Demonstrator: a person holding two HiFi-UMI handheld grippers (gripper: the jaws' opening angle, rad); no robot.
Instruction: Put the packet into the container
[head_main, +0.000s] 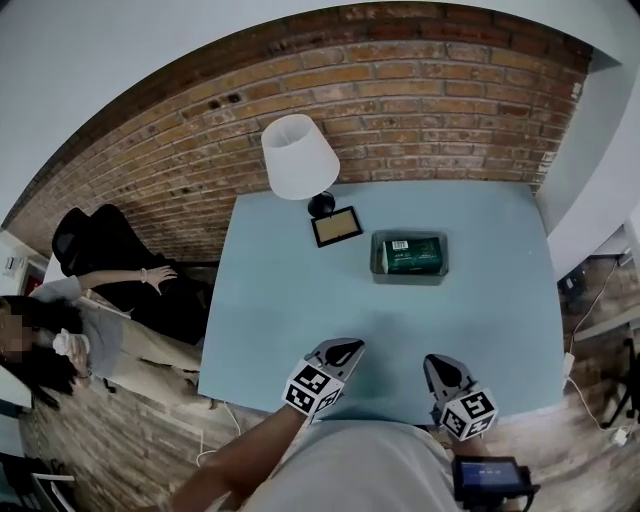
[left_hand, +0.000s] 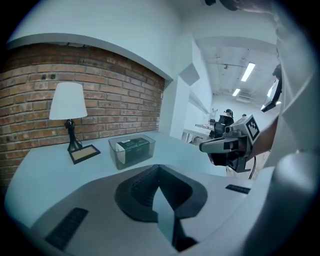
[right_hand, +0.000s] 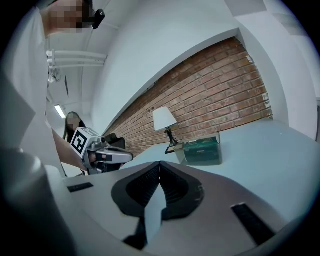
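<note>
Far left, away from the table, a person sits by a dark chair, one arm stretched toward it. Behind everything runs a rough red-brown brick wall, mortar lines showing. Now the table: a smooth, matte, pale blue top, square-cornered. At its back edge stands a lamp with a plain white cone shade on a thin black stem. Just beside its foot lies a flat rectangular board, black rim, tan face; whether it touches the foot, I can't tell.

Moving right, there's the container, a clear plastic box with rounded corners and see-through walls. And the packet is right there inside it, lying flat: dark green, glossy, with a white label at its left end. It fills most of the box.

Down at the near edge, both tools hover above the tabletop, well apart from the container. The left gripper, grey shell with ribbed black pads, has its jaws pressed together on nothing. To its right, the right gripper, same build, jaws likewise meeting, nothing pinched. Each carries a cube with black-and-white square markers. Bottom right corner, a small dark device with a bluish screen.
</note>
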